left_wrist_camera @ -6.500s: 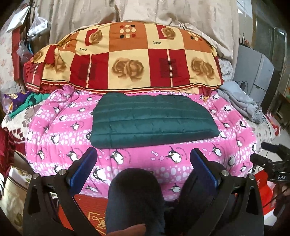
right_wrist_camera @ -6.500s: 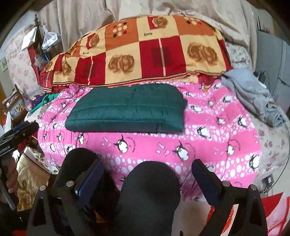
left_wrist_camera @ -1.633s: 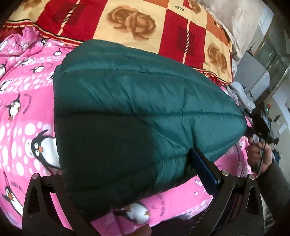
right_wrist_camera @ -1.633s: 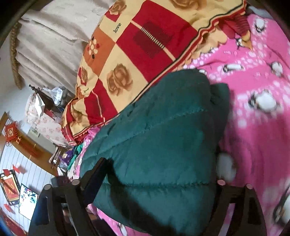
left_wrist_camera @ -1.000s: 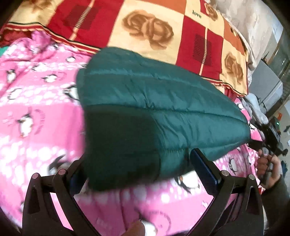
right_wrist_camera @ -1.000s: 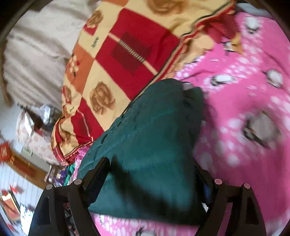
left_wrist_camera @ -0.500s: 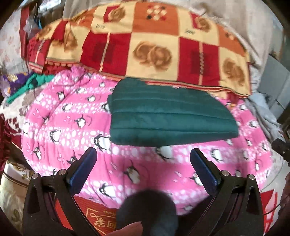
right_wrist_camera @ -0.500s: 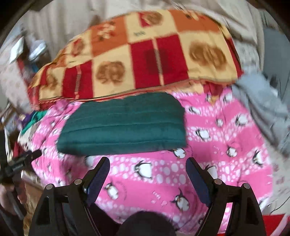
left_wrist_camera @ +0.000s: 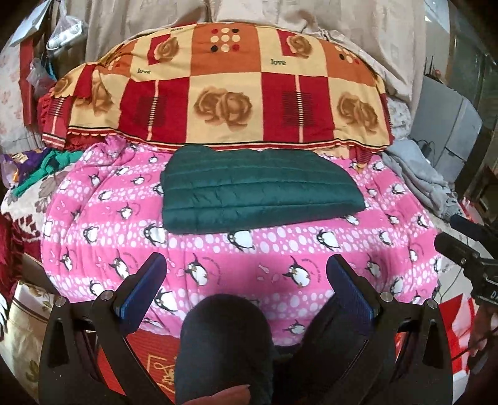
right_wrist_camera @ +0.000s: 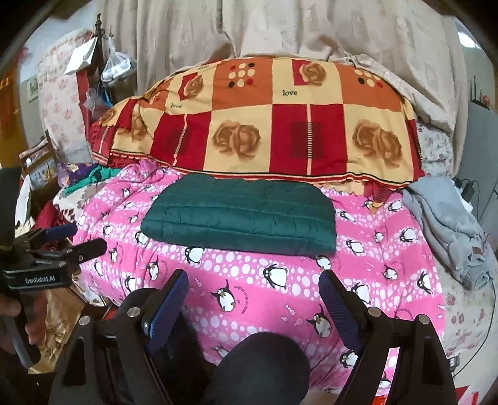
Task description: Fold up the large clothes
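Covering most of both views, the pink penguin-print quilt (left_wrist_camera: 280,249) (right_wrist_camera: 373,249) spreads over the bed as the working surface. Behind it, a red, orange and cream patchwork blanket (left_wrist_camera: 224,102) (right_wrist_camera: 258,131) with rose motifs and the word "love" lies heaped along the far edge, backed by a beige curtain (right_wrist_camera: 280,28). The folded dark green quilted jacket (left_wrist_camera: 258,190) (right_wrist_camera: 239,215) rests flat near the middle of the quilt, its far edge touching the blanket's scalloped hem; it forms a compact rectangle, with its stitched channels running left to right. A grey garment (left_wrist_camera: 417,177) (right_wrist_camera: 448,224) lies crumpled at the right side of the bed, well apart from the jacket. Two dark-trousered knees (left_wrist_camera: 224,339) (right_wrist_camera: 264,364) fill the near foreground below the quilt's edge.

The left gripper (left_wrist_camera: 246,280) (right_wrist_camera: 74,240) is held back from the bed with its blue-padded fingers (left_wrist_camera: 146,280) spread wide and released, grasping nothing. The right gripper (right_wrist_camera: 252,299) (left_wrist_camera: 457,236) is likewise held clear of the jacket, its fingers (right_wrist_camera: 336,305) parted and empty. Both point toward the jacket from the near side.
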A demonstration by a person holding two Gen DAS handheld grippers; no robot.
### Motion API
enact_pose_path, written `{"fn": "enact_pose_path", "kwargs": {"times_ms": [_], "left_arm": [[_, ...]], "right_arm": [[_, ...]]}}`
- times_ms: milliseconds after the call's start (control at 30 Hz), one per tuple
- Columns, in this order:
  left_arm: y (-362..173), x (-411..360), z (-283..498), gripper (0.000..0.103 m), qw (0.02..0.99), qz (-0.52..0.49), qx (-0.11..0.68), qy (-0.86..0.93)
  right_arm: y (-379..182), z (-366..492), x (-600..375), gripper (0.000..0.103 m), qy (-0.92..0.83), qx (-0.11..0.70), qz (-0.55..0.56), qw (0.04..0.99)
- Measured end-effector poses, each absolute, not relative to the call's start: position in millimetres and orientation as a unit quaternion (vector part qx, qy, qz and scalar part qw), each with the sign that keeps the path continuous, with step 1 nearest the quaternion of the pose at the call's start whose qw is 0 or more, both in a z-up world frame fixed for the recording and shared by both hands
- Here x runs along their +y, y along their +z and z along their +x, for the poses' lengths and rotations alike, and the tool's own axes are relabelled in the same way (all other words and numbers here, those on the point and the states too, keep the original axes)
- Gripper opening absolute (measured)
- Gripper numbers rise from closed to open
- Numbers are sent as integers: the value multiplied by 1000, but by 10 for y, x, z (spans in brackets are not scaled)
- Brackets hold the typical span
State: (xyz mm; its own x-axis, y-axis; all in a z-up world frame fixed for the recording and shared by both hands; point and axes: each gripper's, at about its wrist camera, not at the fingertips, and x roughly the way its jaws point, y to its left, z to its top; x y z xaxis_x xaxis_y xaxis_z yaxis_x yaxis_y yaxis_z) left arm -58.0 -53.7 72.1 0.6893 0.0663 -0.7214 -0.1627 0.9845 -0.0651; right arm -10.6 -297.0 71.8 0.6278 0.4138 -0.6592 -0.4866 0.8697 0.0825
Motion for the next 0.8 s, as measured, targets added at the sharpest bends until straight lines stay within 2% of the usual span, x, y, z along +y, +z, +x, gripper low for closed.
{"fn": "enact_pose_path", "kwargs": {"times_ms": [800], "left_arm": [[702,-587,-574,103,919,-43,384,74]], "right_arm": [[700,-77,-3018,84,249,354,-42,901]]}}
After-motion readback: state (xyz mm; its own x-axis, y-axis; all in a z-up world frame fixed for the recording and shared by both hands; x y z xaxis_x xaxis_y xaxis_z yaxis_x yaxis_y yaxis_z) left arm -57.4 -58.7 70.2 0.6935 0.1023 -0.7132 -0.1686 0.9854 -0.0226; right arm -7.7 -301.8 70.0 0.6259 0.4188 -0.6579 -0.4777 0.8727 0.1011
